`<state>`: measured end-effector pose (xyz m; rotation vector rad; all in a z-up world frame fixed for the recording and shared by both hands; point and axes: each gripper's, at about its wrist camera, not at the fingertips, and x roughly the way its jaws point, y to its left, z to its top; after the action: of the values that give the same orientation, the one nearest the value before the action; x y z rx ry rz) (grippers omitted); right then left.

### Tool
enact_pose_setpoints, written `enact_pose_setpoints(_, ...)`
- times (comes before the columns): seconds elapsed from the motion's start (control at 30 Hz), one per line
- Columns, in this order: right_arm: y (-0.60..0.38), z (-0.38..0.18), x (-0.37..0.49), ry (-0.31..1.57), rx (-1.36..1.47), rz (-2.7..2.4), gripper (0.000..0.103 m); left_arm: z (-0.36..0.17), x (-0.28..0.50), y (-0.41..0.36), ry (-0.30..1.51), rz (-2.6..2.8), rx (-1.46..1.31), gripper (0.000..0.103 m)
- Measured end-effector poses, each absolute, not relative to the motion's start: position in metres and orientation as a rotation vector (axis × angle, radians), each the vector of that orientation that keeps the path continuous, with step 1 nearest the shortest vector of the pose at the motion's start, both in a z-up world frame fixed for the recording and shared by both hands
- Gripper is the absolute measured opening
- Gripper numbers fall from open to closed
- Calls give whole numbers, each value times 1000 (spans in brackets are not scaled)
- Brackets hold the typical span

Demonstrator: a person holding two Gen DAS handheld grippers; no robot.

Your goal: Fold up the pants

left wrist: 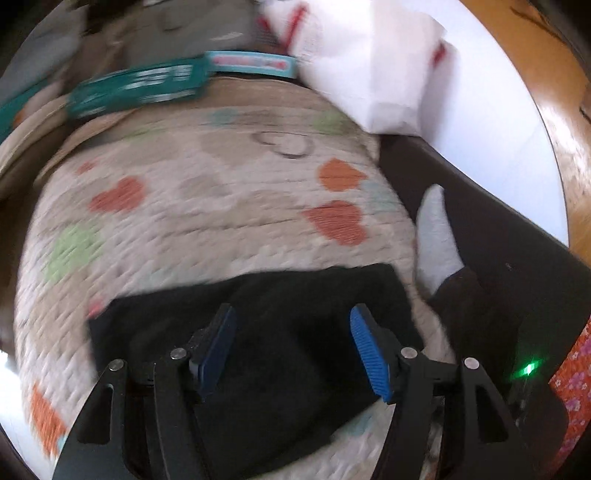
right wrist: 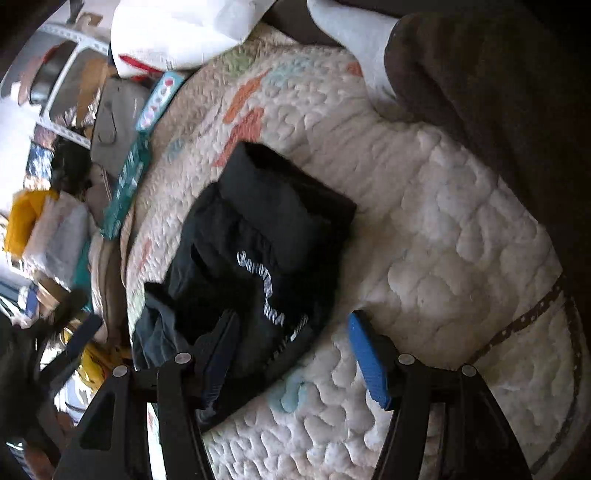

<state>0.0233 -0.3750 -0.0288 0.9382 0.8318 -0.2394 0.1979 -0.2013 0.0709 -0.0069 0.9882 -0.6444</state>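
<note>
Right wrist view shows the black pants [right wrist: 258,254] in a loose folded bundle on the heart-print quilt [right wrist: 443,258], both grippers' fingers [right wrist: 365,369] spread wide and empty above it, so a careless snag could undo the top fold.

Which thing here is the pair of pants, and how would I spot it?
Find the cream quilt with coloured hearts. Lying on it is a compact black bundle: the pants, already folded over. They alone are black with slanted white lettering, unlike the white bag and teal boxes nearby.
</note>
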Motion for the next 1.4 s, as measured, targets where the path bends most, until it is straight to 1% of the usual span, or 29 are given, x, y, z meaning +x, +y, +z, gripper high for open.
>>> enact_pose_setpoints(0.17,-382,-35,23,754,990,-245,68,46,216,-279,1062,-736,92,66)
enact_pose_setpoints(0.27,-383,-35,28,717,956,-251,68,25,223,-324,1085,-770,189,66)
enact_pose_setpoints(0.4,-379,-32,40,699,866,-263,67,2,232,-355,1119,-784,265,66)
enact_pose_setpoints(0.5,-381,-32,47,684,837,-274,66,-16,234,-372,1132,-784,370,67)
enact_pose_setpoints(0.6,-381,-31,51,689,817,-268,66,-21,232,-378,1137,-794,449,68)
enact_pose_setpoints(0.63,-382,-31,53,694,814,-262,66,-20,231,-380,1131,-800,480,67)
enact_pose_setpoints(0.67,-382,-30,55,705,804,-256,64,-19,229,-382,1126,-813,495,59)
enact_pose_setpoints(0.7,-383,-29,57,714,802,-248,54,-17,228,-381,1123,-815,500,51)
enact_pose_setpoints(0.73,-385,-30,58,726,815,-238,43,-13,227,-379,1114,-815,500,45)
enact_pose_setpoints(0.77,-389,-33,59,743,849,-217,30,-11,226,-376,1107,-813,502,40)
enact_pose_setpoints(0.83,-395,-34,58,741,908,-190,26,-2,225,-367,1093,-827,486,36)
enact_pose_setpoints(0.9,-392,-24,58,728,913,-151,25,11,225,-354,1075,-834,451,33)
enact_pose_setpoints(1.0,-376,2,59,690,867,-77,24,38,229,-326,1052,-846,348,33)
enact_pose_setpoints(1.2,-323,54,59,649,678,53,24,85,235,-249,1003,-841,137,33)
enact_pose_setpoints(1.3,-290,70,61,662,571,115,24,95,236,-203,985,-816,45,33)
enact_pose_setpoints(1.4,-259,73,65,696,504,166,24,91,238,-159,980,-766,-26,33)
